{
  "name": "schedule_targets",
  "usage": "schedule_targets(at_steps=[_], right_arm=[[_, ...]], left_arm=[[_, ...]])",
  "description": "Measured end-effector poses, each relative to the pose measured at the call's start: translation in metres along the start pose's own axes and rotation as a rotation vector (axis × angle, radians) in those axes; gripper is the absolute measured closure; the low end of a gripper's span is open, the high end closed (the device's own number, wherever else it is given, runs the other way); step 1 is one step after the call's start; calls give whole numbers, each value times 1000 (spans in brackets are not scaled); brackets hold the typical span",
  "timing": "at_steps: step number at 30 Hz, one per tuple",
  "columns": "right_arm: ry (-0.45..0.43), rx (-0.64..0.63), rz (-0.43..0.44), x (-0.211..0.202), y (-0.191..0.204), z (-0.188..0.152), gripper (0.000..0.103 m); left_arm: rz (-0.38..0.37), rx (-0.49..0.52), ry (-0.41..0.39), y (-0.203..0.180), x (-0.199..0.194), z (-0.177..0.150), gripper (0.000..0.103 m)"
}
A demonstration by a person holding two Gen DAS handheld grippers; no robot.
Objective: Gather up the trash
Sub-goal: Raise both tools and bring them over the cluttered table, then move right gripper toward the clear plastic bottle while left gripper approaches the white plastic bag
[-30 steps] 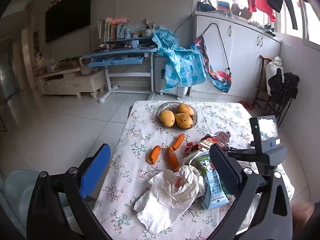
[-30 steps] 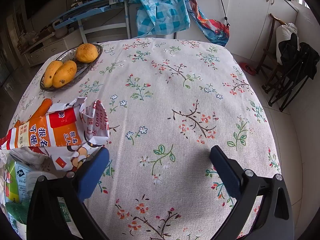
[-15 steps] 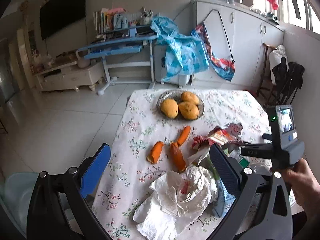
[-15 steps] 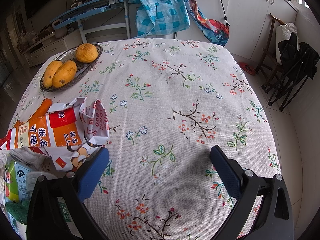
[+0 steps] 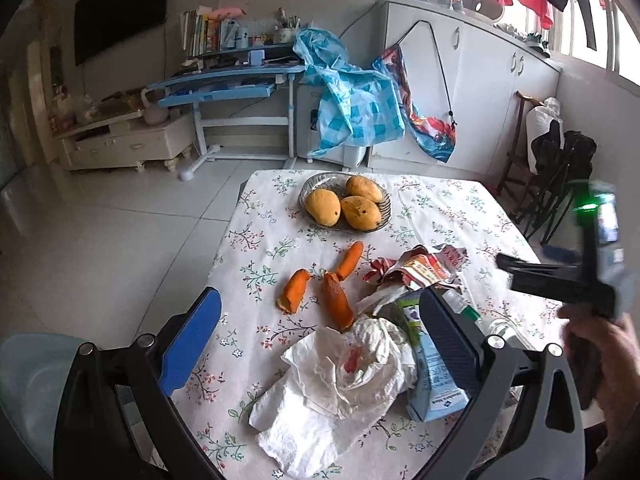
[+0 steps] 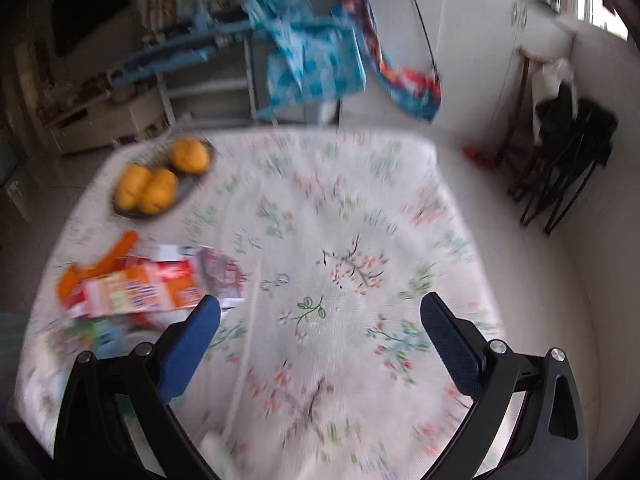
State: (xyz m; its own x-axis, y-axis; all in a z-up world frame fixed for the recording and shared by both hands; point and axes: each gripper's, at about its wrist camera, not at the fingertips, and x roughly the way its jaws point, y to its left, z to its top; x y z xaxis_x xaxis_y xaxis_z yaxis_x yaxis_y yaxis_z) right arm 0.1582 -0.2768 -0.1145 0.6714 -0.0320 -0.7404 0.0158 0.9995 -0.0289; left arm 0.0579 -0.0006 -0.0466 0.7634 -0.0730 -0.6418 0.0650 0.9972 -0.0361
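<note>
Trash lies on the near half of a floral tablecloth [image 5: 436, 216]: crumpled white tissue [image 5: 336, 380], three orange peel strips [image 5: 334, 292], a red-orange snack wrapper [image 5: 416, 268] and a blue-green carton [image 5: 434, 376]. My left gripper [image 5: 320, 340] hovers open above the tissue, holding nothing. In the left wrist view a hand carries the right gripper's body [image 5: 572, 280] at the table's right side. My right gripper [image 6: 320, 336] is open over bare cloth, with the wrapper [image 6: 136, 288] to its left; that view is blurred.
A metal dish with three mangoes [image 5: 346, 204] stands at the table's far side. A pale bin [image 5: 28, 388] shows at lower left below the table edge. Beyond are a blue desk [image 5: 228, 88], white cabinets [image 5: 480, 92] and a folded black chair [image 5: 560, 184].
The left gripper has risen and drawn back slightly, so the table looks smaller. The right gripper, still half a second ago, now lifts and pulls back fast, blurring its view.
</note>
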Motion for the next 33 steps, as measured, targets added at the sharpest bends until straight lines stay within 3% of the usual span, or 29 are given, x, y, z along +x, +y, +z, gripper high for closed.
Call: schedule_targets(at_steps=[5, 7, 13, 33], right_arm=[[-157, -18, 73, -86, 10, -21, 7], [-215, -5, 109, -100, 9, -29, 7], [-219, 5, 186, -91, 24, -19, 7], [-236, -41, 290, -94, 45, -29, 7]], left_arm=[[-4, 9, -5, -4, -6, -3, 7], [2, 11, -10, -5, -7, -4, 7], [24, 31, -29, -6, -11, -5, 7], [24, 18, -26, 2, -10, -1, 7]])
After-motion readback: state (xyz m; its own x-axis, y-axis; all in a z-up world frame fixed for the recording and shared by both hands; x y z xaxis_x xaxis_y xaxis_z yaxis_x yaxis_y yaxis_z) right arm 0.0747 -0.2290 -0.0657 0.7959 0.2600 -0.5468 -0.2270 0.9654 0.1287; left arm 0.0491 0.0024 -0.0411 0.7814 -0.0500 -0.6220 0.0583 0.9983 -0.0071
